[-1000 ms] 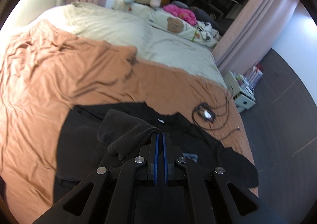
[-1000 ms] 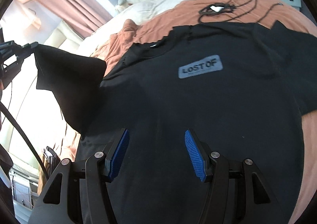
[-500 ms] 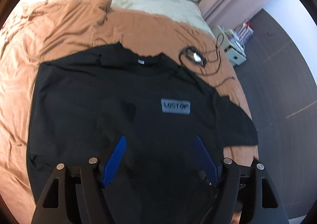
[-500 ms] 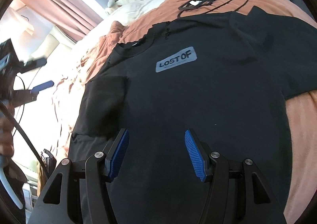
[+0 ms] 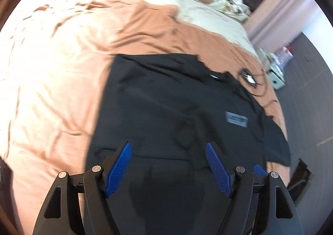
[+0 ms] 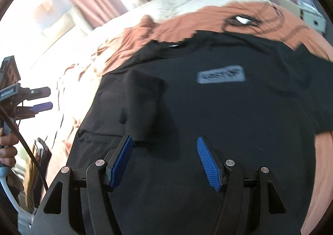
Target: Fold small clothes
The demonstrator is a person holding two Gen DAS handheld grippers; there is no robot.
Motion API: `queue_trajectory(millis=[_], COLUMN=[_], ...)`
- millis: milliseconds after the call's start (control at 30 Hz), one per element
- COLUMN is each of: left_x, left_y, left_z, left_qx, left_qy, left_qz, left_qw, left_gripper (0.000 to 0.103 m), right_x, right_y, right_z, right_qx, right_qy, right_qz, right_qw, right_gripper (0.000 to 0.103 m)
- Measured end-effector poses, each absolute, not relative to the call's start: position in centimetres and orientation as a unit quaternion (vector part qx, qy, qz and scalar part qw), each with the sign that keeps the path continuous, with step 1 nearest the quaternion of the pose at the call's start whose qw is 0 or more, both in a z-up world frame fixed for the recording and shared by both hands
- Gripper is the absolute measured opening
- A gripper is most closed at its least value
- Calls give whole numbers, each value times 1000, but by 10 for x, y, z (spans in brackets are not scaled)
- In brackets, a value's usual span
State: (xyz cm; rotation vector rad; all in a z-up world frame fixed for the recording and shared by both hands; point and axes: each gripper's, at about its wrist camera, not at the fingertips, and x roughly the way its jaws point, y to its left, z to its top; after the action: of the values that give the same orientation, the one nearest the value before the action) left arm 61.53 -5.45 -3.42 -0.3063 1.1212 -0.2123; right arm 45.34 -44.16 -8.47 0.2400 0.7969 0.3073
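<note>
lying flat below both grippers, black tee [image 6: 208,110] ran collar-far, hem-near. l gripper [image 5: 168,164] was wide, empty; r gripper [image 6: 164,160] was opening, empty, nearer folded sleeve [image 6: 143,97].

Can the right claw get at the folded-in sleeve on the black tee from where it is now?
Probably yes. The right claw is empty above the black tee, its jaws opening. The folded-in sleeve lies flat just ahead of its left finger, nothing on top. The left claw sits off to the side over the bedsheet.
</note>
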Motion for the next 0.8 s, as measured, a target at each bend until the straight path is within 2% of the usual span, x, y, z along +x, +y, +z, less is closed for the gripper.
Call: queue_trajectory(millis=[333, 467, 567, 600, 633, 667, 700, 733, 767, 800], left_x=[616, 622, 625, 627, 627, 629, 630, 632, 634, 635], left_y=[16, 31, 33, 33, 34, 33, 32, 31, 29, 28], left_z=[-85, -116, -132, -137, -141, -146, -149, -153, -156, -159], left_qx=[-158, -167, -167, -165, -164, -163, -162, -161, -160, -157], left_qy=[537, 552, 559, 561, 562, 565, 566, 568, 569, 569], left_qz=[-46, -29, -29, -28, -28, -27, -27, -25, -23, -19], left_qw=[827, 817, 812, 811, 810, 809, 808, 807, 806, 807], left_gripper=[75, 61, 60, 60, 60, 60, 60, 60, 60, 58], right_x=[513, 544, 563, 567, 573, 578, 583, 587, 588, 589], right_y=[-369, -337, -326, -323, -321, -321, -321, -324, -327, -332], right_z=[-84, -93, -99, -100, -101, -102, -104, -106, -108, -107], right_qx=[40, -6, -23, -26, -28, -25, -23, -17, -10, -6], right_qy=[408, 419, 420, 417, 418, 422, 426, 432, 435, 431], right_qz=[125, 111, 100, 100, 102, 105, 108, 111, 113, 112], right_qw=[904, 901, 902, 903, 902, 900, 898, 895, 893, 895], right_gripper=[63, 63, 61, 59, 51, 39, 32, 17, 7, 5])
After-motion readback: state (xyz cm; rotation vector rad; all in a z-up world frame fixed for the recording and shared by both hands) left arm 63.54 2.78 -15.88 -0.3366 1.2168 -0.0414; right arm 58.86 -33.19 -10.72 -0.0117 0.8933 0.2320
